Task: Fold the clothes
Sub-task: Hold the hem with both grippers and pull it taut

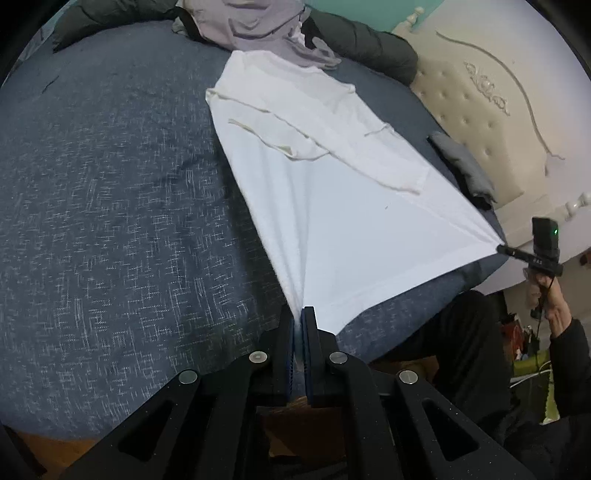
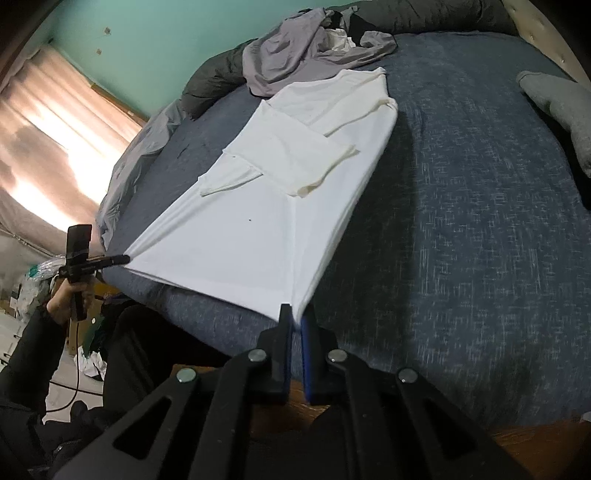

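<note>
Smooth matt white cloth shirt [image 1: 343,229] is lying on rough, flecked blue woven bedcover [image 1: 110,221]; glossy quilted headboard [image 1: 480,122] is showing far right.

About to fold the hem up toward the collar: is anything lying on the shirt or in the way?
Nothing visible does. Both claws, left and right, grip the white shirt's hem corners. The grey clothes pile touches only its collar end; the grey item lies apart.

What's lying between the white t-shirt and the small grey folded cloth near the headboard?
Only bare blue bedspread separates the white t-shirt from the small grey folded cloth; the right wrist view shows it best.
</note>
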Action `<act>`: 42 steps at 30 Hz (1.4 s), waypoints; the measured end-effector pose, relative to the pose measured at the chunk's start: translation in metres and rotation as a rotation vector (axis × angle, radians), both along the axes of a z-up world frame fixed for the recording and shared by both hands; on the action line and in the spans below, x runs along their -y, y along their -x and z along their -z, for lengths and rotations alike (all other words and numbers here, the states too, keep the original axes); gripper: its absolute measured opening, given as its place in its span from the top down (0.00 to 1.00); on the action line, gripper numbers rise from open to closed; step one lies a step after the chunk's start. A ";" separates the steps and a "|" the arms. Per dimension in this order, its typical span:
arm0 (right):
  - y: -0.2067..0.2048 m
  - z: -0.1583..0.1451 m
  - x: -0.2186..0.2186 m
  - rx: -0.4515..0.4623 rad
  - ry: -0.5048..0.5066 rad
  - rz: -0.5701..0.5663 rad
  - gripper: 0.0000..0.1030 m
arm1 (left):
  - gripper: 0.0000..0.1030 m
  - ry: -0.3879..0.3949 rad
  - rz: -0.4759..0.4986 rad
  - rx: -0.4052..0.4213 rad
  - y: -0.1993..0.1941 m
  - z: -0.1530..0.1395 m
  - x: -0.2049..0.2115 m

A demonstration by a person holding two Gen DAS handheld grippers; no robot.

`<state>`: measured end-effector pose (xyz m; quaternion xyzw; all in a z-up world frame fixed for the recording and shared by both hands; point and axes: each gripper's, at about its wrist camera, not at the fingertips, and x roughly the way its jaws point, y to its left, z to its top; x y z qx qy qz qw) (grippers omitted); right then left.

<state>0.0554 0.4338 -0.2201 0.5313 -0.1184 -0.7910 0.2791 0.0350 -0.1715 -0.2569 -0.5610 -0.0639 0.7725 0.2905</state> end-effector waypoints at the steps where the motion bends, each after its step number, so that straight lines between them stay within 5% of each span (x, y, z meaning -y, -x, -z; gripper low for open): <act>1: -0.003 -0.002 -0.001 -0.001 0.000 -0.005 0.96 | 0.96 -0.003 -0.004 -0.006 -0.003 -0.002 0.001; 17: -0.056 -0.064 -0.014 -0.095 0.040 -0.037 1.00 | 0.98 -0.001 0.053 -0.091 -0.057 -0.047 0.010; 28: -0.011 0.036 0.021 0.160 -0.085 0.030 0.96 | 0.98 0.010 0.041 -0.038 -0.040 -0.018 0.008; 30: 0.001 0.057 0.031 0.207 -0.097 0.035 0.88 | 0.98 0.008 0.041 -0.034 -0.038 -0.016 0.008; 32: 0.009 0.073 0.038 0.238 -0.119 0.045 0.68 | 0.98 0.006 0.041 -0.030 -0.036 -0.015 0.008; 42: 0.025 0.118 0.054 0.352 -0.168 0.076 0.62 | 0.98 0.002 0.050 -0.021 -0.028 -0.009 0.007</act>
